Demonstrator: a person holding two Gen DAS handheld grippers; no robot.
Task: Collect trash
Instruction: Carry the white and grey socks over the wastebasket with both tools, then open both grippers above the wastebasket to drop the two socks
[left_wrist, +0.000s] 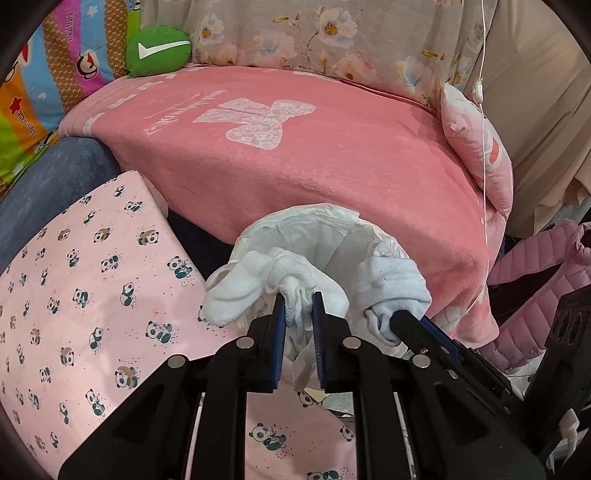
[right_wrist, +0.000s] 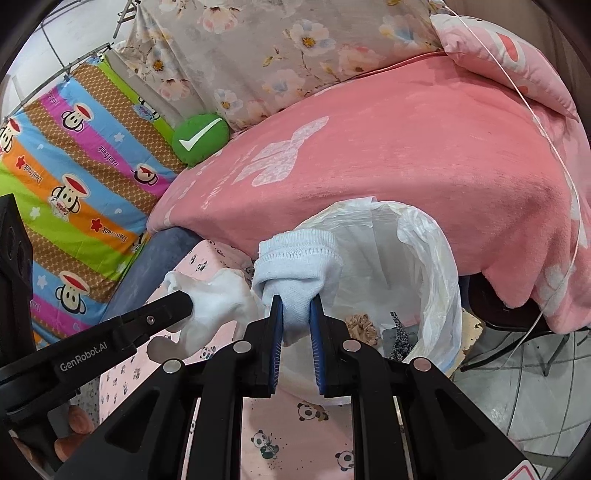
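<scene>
Two grippers and two white socks were in view, one sock per gripper. On the left, one panda-print pink sheet (left_wrist: 74, 295) covered a cushion beside one blue-grey armrest (left_wrist: 48, 184). The left gripper (left_wrist: 299, 317) had its two blue-padded fingers drawn narrow, clamped on one crumpled white sock (left_wrist: 258, 280) that bulged above the fingertips. To the right of it, the right gripper (right_wrist: 295, 317) likewise had its fingers pinched narrow on a second, pale ribbed sock (right_wrist: 295, 266), cuff uppermost. Both socks were held just at the near rim of one bin lined with one white plastic bag (right_wrist: 432, 266); the right wrist view showed at least two scraps of trash lying at the bag's bottom. Behind the bin lay one pink blanket (right_wrist: 406, 155), with one green check-mark cushion (right_wrist: 201, 138) at its far left edge and one pink pillow (right_wrist: 509, 59) at its right
</scene>
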